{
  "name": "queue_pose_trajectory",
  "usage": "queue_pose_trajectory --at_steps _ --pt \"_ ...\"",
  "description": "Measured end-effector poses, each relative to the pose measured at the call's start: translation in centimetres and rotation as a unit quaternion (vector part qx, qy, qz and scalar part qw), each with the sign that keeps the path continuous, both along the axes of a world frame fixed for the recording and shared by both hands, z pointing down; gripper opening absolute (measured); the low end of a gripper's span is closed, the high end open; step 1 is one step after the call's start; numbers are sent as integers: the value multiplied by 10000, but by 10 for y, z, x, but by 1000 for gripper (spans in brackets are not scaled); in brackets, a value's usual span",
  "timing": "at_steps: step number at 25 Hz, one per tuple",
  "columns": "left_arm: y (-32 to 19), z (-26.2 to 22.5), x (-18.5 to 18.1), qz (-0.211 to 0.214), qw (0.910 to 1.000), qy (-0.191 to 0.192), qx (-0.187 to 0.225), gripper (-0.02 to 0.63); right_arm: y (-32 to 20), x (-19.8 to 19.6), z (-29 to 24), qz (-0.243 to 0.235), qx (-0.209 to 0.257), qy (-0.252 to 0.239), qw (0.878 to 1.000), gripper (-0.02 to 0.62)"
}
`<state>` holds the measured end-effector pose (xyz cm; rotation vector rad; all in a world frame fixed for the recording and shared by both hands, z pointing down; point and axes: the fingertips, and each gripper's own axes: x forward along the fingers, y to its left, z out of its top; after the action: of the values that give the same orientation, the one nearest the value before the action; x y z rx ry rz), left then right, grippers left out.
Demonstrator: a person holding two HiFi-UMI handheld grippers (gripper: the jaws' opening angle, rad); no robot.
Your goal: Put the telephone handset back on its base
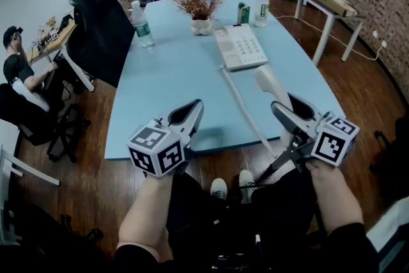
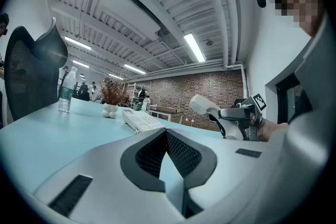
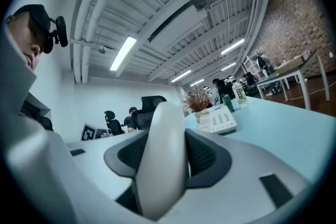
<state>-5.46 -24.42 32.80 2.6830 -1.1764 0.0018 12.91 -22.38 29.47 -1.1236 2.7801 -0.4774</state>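
Cord (image 1: 246,113) overhead; handset (image 3: 159,178) inside right claw (image 3: 161,139)

Head view downward; gripper views low; base (image 1: 241,46) shared.

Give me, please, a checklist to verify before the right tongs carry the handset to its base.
1. Grip: the right tongs are closed on the handset, one pad on each side: ok.
2. Base: nothing lies on it: ok.
3. Path: only bare table between the handset and the base: ok.
4. Cord: lies in a free line on the table, but its end at the handset is hidden: cannot tell.
5. Left tongs: shut, empty, apart from the cord: ok.
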Motion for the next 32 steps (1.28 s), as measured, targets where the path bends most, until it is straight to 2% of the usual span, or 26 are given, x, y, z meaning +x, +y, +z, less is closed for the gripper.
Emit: queue_pose_trajectory --at_steps 32 --pt "-4 2 -4 -123 9999 -91 39 -5 -2 0 6 -41 -80 -15 10000 236"
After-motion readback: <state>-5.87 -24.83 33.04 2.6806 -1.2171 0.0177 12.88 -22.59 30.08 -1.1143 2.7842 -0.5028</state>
